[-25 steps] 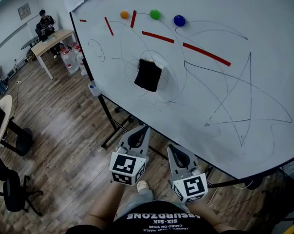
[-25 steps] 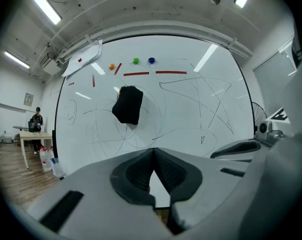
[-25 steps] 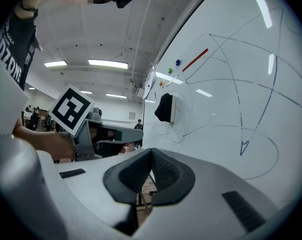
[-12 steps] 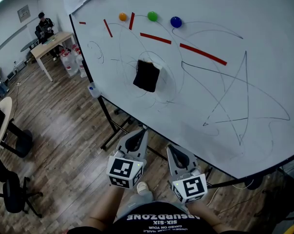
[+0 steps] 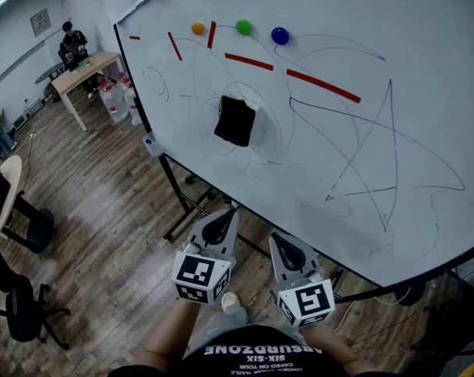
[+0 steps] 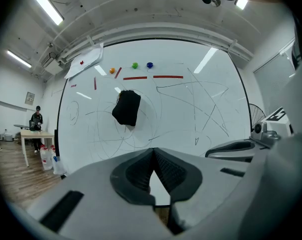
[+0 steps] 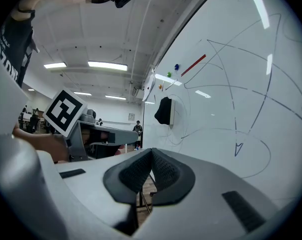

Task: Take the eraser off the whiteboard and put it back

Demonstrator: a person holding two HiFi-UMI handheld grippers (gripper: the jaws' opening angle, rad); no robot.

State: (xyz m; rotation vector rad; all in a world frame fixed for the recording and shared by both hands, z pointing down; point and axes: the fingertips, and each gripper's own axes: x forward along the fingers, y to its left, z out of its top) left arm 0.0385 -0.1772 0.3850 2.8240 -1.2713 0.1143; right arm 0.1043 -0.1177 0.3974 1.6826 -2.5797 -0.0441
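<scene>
1 eraser [image 5: 236,121], long axis roughly upright.

Grey two-jaw left gripper [image 5: 224,215] at lower centre pointing up the frame, jaws pressing together on nothing, matching right gripper [image 5: 280,242] sitting just beside it, jaws likewise touching, empty

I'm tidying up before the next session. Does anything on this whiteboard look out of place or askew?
The black eraser sits tilted in the middle of the whiteboard, not parked at an edge. Nothing looks spilled or damaged.
</scene>
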